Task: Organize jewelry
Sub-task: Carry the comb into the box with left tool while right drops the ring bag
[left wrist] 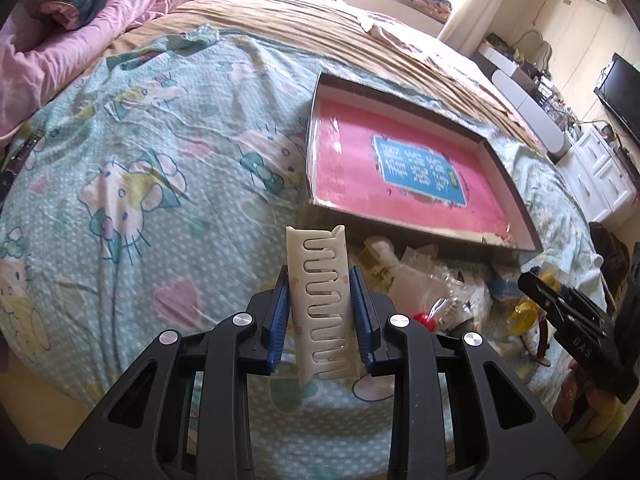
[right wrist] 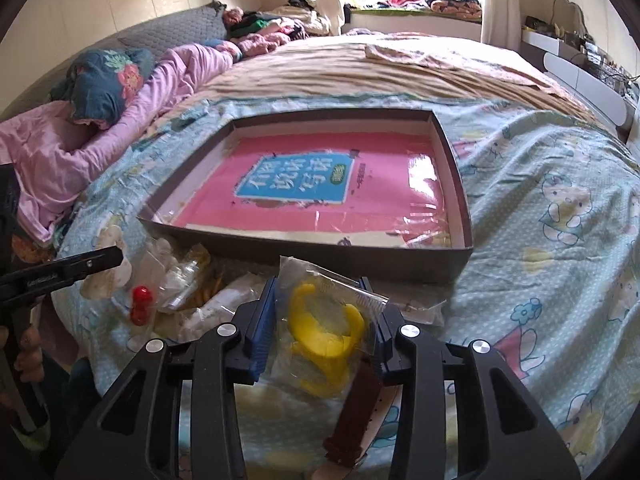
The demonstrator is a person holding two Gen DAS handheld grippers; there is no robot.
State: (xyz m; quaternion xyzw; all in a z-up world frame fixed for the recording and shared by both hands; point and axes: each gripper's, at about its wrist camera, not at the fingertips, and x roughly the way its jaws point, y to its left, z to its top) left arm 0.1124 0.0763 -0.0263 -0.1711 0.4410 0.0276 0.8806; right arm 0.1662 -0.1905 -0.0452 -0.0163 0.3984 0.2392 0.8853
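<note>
My left gripper (left wrist: 320,280) is shut on a cream hair comb clip (left wrist: 320,300), held upright above the bedsheet. My right gripper (right wrist: 324,300) is shut on a clear plastic bag holding a yellow bangle (right wrist: 326,332). A shallow cardboard box lid (left wrist: 516,196), (right wrist: 460,184) with a pink book inside lies on the bed just beyond both grippers. A pile of bagged jewelry (left wrist: 432,280), (right wrist: 188,292) with a red piece (right wrist: 141,303) lies in front of the box. The right gripper shows in the left wrist view (left wrist: 560,300), and the left one in the right wrist view (right wrist: 60,272).
A brown strap (right wrist: 354,412) lies under my right gripper. Pink bedding and a pillow (right wrist: 100,80) lie at the left of the bed. A tan blanket (right wrist: 360,68) covers the far half. White drawers and a TV (left wrist: 618,92) stand at the right.
</note>
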